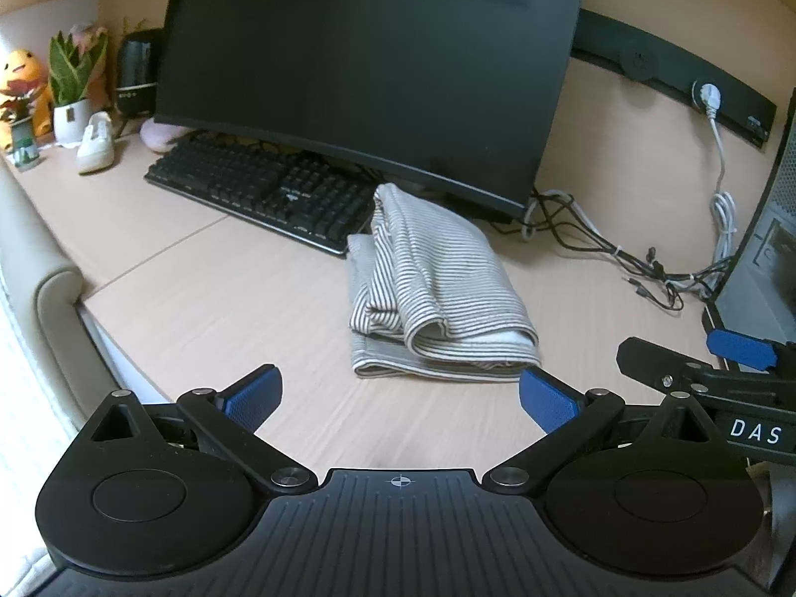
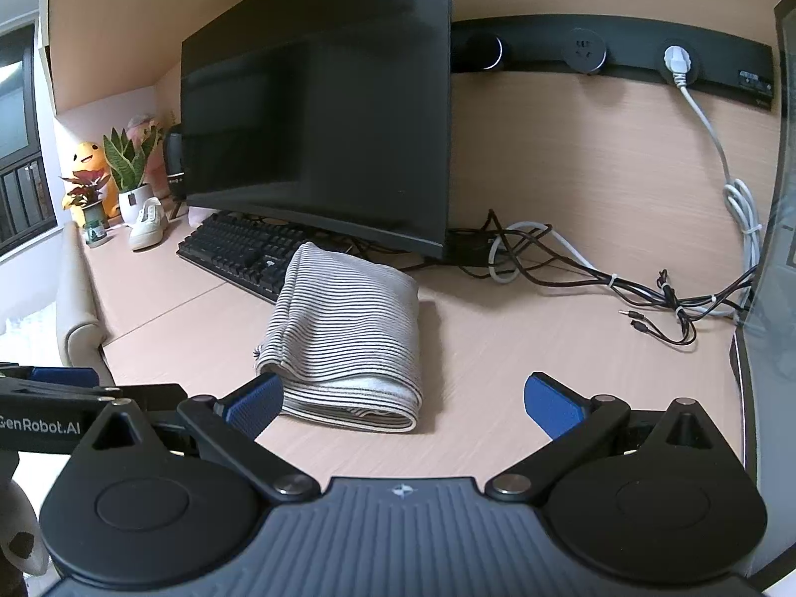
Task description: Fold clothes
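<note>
A grey-and-white striped garment point(image 1: 433, 288) lies folded in a compact bundle on the light wood desk point(image 1: 224, 298), just in front of the monitor. It also shows in the right wrist view point(image 2: 348, 333). My left gripper point(image 1: 398, 398) is open and empty, held back from the bundle's near edge. My right gripper point(image 2: 403, 403) is open and empty, its left fingertip point(image 2: 253, 400) close to the bundle's near left corner. The right gripper's fingers point(image 1: 736, 348) show at the right edge of the left wrist view.
A black monitor point(image 1: 368, 64) and black keyboard point(image 1: 258, 189) stand behind the garment. Tangled cables point(image 1: 622, 248) lie at the right, beside a computer case point(image 1: 766, 248). Potted plants point(image 1: 74, 84), a plush toy point(image 1: 20, 84) and a white shoe point(image 1: 97, 144) sit far left.
</note>
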Demonstrator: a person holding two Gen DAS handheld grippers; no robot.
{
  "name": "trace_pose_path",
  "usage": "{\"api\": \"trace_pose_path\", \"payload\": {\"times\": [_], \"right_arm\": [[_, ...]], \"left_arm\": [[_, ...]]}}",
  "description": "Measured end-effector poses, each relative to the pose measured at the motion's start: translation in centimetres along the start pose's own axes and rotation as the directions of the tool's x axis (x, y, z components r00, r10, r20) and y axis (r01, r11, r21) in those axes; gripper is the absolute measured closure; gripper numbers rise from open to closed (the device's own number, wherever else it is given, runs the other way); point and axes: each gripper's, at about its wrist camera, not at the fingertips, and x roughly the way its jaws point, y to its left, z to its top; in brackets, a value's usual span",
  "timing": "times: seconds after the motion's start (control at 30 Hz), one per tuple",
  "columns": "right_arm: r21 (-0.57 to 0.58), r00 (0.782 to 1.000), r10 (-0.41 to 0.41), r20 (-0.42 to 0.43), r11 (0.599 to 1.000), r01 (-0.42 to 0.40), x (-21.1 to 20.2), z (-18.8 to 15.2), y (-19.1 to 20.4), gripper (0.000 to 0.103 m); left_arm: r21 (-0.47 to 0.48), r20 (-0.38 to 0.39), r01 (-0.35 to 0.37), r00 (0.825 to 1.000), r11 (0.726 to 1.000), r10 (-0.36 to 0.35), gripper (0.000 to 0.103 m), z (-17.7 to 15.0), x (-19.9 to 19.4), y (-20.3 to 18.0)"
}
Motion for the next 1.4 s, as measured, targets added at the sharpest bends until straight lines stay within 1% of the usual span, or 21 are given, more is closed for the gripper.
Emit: {"api": "trace_pose_path", "payload": {"times": [0.8,1.4], "right_arm": [[0.004,1.000,-0.001,-0.025,1.000,0.001,1.2,-0.1,0.0,0.000],[-0.011,0.998,0.005,-0.055,1.000,-0.006,2.4,-0.2,1.1,0.000]], "left_arm": [[-0.003,-0.027,-0.009,1.000,1.000,0.009,0.000,0.3,1.2,0.4],[-0.032,-0.057,-0.012,0.998,0.999,0.010,0.000,0.1,1.9,1.9]]}}
